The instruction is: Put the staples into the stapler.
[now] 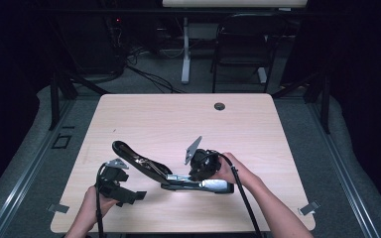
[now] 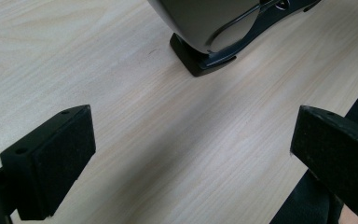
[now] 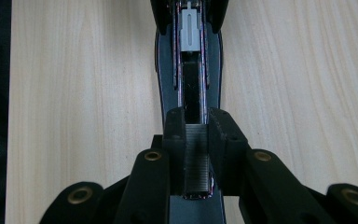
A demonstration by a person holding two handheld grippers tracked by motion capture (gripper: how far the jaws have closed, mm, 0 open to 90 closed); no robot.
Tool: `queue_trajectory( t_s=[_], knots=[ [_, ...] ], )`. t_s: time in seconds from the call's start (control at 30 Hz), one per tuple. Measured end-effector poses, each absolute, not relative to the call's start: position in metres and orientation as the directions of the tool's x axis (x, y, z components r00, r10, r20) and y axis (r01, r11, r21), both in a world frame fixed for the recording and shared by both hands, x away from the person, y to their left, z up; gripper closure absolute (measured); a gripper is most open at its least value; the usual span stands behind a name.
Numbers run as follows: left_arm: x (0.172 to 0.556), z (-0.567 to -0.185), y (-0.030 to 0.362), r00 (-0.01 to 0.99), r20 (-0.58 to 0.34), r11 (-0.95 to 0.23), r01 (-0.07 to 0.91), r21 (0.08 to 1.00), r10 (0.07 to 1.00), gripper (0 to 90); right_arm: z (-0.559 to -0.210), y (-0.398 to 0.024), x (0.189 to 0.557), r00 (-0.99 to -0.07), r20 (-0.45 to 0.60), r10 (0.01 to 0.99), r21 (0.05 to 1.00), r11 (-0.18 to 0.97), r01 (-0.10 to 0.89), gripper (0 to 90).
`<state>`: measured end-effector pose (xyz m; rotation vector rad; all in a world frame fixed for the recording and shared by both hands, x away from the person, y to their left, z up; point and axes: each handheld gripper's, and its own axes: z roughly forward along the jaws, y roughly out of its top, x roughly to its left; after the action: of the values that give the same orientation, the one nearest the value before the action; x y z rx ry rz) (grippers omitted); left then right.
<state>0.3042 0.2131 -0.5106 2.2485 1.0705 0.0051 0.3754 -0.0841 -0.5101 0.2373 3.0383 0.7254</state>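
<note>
- Your left gripper sits near the near left part of the pale wooden table, in your left hand; its black jaws are spread wide, with bare wood between the pads and nothing held.
- In the left gripper view, the rounded grey end of the large black and grey stapler, opened up, rests on the table just beyond those jaws, apart from them.
- To the right and slightly farther, your right gripper is in your right hand; its jaws are drawn close together, pinching a grey strip of staples between the pads, right over the stapler's open channel.
- The stapler lies in the near middle of the table, between your two grippers: its base is flat on the wood, and its black top arm is swung up and back, slanting away to the far left.
- In the right gripper view the stapler's magazine channel runs straight away from the jaws, with a pale grey pusher at its far end.
- Far across the table, a small dark round grommet sits near the far edge.
</note>
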Motion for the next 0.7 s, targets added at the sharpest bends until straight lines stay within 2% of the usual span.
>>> queue_trajectory(
  t_s=[0.23,0.7],
  knots=[
    [0.3043,-0.5107,0.2128,0.67,-0.256,-0.466,0.695,0.548,0.697,0.0,-0.508,-0.079,0.3711,-0.992,-0.021,0.128,0.413,0.904,0.108,77.7],
    [0.3039,-0.5108,0.2104,0.671,-0.251,-0.47,0.693,0.546,0.698,0.0,-0.5069,-0.0759,0.3676,-0.991,-0.046,0.125,0.394,0.914,0.097,77.8]
  ],
)
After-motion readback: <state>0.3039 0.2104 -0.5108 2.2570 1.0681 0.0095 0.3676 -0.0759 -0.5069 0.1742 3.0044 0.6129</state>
